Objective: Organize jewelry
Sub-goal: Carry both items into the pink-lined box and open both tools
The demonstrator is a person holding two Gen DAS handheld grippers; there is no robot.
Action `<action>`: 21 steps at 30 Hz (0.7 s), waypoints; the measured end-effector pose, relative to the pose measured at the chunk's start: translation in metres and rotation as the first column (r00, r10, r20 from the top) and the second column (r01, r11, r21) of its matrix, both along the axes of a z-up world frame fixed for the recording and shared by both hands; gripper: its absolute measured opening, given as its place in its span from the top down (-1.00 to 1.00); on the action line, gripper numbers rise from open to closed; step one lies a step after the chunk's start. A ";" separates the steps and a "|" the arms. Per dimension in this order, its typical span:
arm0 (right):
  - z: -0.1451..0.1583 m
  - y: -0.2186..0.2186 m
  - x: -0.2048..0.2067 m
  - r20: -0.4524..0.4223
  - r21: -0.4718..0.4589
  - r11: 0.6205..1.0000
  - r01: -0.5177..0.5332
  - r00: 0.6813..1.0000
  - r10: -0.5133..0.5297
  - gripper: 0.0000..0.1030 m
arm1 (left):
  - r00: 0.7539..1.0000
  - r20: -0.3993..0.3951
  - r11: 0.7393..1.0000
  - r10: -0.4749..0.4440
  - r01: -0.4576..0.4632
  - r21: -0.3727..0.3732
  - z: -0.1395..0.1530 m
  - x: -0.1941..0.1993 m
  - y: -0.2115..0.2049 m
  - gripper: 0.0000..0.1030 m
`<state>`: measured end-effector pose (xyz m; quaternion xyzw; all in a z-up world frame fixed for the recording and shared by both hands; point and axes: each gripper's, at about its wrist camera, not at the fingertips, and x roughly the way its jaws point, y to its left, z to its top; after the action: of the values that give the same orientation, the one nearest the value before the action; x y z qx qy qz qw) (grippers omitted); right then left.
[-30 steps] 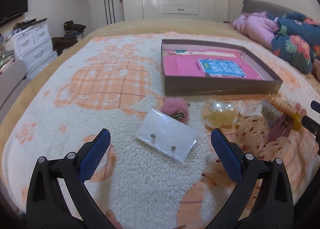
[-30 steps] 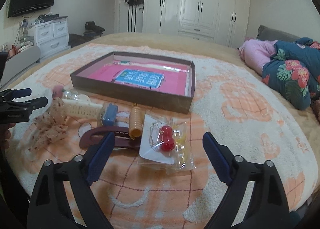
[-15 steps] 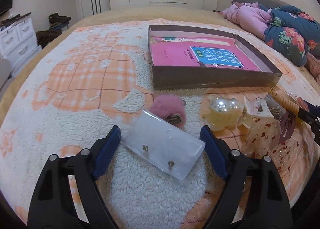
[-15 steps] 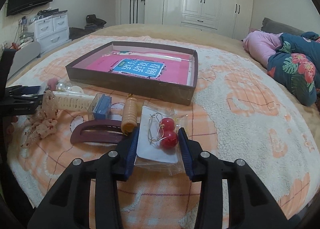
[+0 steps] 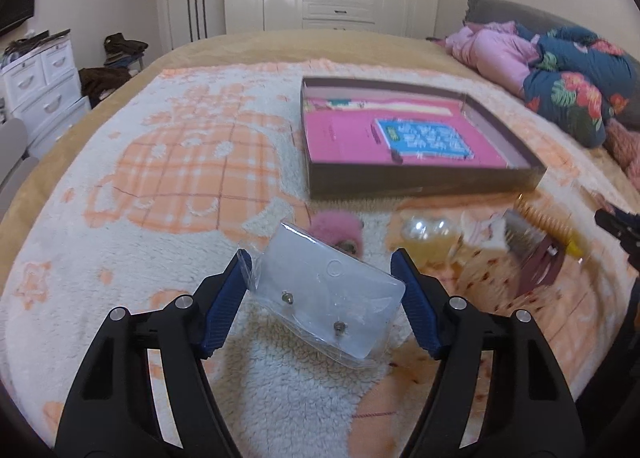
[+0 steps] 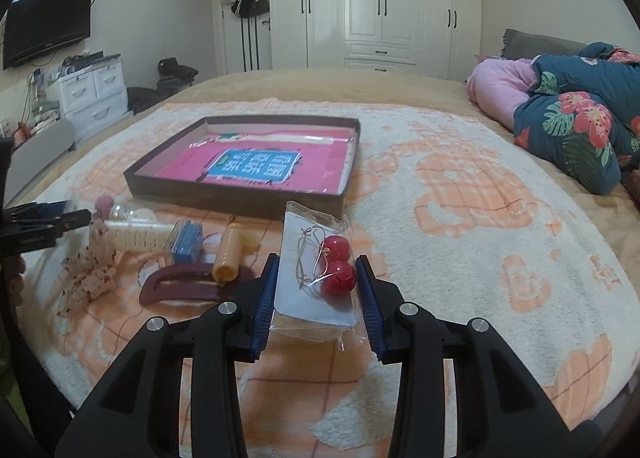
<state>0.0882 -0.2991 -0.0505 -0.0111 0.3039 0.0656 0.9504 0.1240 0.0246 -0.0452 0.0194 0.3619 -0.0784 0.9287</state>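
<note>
Left tongs [image 5: 322, 284]: clenched on the clear stud packet [image 5: 329, 293], blue pads pressing its two short edges; packet tilted and apparently lifted off the blanket, though the blur makes that hard to confirm.
Right tongs [image 6: 317, 292]: clenched on the red-ball earring packet [image 6: 318, 278], one pad against each side, card upright between them.
Landmark: brown tray [image 6: 224, 200] with a pink book [image 6: 256, 166] lying inside it, on the orange-and-cream blanket [image 6: 472, 218] of the bed.
Clear stud packet: in front of the tray's near-left corner, holding two small metal studs.
Red-ball earring packet: in front of the tray's near-right corner, two red balls on wire hooks.
Pink pom-pom [image 5: 338, 228]: just in front of the tray, behind the clear packet.
Pearl hair clip [image 5: 428, 232]: near the tray's front wall, beside the pom-pom.
Maroon hair clip [image 6: 196, 286]: in front of the tray, left of the right tongs.
Yellow spiral hair tie [image 6: 229, 258]: touching the maroon clip, between it and the tray.
</note>
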 end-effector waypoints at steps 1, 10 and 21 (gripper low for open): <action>0.002 -0.001 0.002 0.004 0.000 1.000 0.002 1.000 -0.002 0.29 | 1.000 0.005 1.000 0.004 -0.004 -0.009 0.005 0.000 0.000 -0.22; 0.013 -0.005 0.027 0.036 -0.006 1.000 -0.002 0.999 0.002 0.29 | 0.999 0.050 0.999 0.022 -0.020 -0.035 0.030 0.023 -0.011 -0.22; 0.018 0.011 0.074 0.040 -0.034 0.998 -0.046 0.998 0.047 0.29 | 0.999 0.049 0.999 0.005 -0.002 -0.049 0.034 0.068 -0.035 -0.22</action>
<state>0.1626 -0.2884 -0.0326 -0.0351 0.2851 0.0823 0.9543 0.1916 -0.0100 -0.0109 -0.0022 0.3371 -0.0852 0.9376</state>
